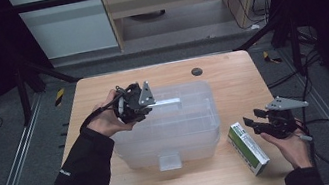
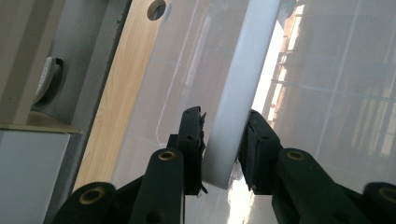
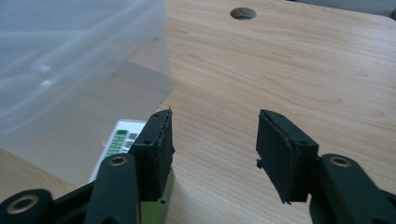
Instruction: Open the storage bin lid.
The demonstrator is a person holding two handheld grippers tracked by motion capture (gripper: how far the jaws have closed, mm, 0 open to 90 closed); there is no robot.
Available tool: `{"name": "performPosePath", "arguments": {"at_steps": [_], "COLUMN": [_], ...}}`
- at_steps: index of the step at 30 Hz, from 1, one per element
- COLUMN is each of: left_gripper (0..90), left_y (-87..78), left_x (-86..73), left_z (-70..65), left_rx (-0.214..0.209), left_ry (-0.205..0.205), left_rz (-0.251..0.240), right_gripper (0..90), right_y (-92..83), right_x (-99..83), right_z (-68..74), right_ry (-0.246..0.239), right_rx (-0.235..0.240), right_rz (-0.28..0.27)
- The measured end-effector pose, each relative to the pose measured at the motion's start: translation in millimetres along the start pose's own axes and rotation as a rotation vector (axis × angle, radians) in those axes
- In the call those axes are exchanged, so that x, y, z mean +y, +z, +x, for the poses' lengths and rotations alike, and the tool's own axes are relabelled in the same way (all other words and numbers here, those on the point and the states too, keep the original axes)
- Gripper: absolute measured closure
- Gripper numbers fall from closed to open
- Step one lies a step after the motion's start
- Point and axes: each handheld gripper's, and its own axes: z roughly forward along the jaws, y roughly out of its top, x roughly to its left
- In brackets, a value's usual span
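The left gripper (image 1: 147, 106) is clamped on the white handle (image 2: 238, 93) of the clear plastic storage box (image 1: 170, 137). In the left gripper view both black pads press against the handle bar, one on each side, close to the bar's end. The handle lies along the top of the box lid. In the high view the person's left hand (image 1: 108, 119) holds this gripper over the rear left part of the lid, with the grey three-cornered plate on top facing the camera.

The right gripper (image 1: 255, 125) is released. In the right gripper view its jaws stand apart with bare table between them, and nothing touches either pad. The right hand (image 1: 290, 145) holds it above the right front part of the table, well apart from the left gripper.

A green and white carton (image 1: 247, 147) lies flat on the wooden table (image 1: 231, 76), just beside the right gripper and near the front right corner of the box. In the right gripper view one end of the carton (image 3: 122, 140) shows behind the left jaw, partly covered by it.

The storage box sits in the middle of the table, lid on, with a clear latch tab at the middle of its front edge. A round cable hole (image 1: 196, 71) is set into the table behind the box.
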Motion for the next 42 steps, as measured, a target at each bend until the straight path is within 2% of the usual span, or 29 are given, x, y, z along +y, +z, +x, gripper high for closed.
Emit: {"name": "performPosePath", "arguments": {"at_steps": [13,21,25,34,42], "left_gripper": [70.1,69.6,69.3,68.8,68.2], "left_y": [-3.2,-3.8,-4.3,-4.5,-4.8], "left_x": [0.6,2.2,3.1,3.6,5.2], "left_z": [5.7,9.6,13.3,18.9,26.8], "left_rx": [0.026,0.036,0.033,0.043,0.053], "left_ry": [-0.02,-0.042,-0.053,-0.072,-0.098], "left_rz": [-0.025,-0.032,-0.033,-0.046,-0.048], "right_gripper": [54.8,58.4,61.6,68.8,77.4], "right_y": [-12.6,-14.1,-12.8,-12.2,-7.1], "right_x": [21.3,25.9,26.6,30.0,30.3], "right_z": [29.4,38.8,44.5,53.1,62.1], "right_ry": [-0.08,-0.099,-0.106,-0.127,-0.136], "right_rx": [0.083,0.11,0.142,0.168,0.211], "right_rz": [-0.014,-0.005,0.003,0.028,0.054]}}
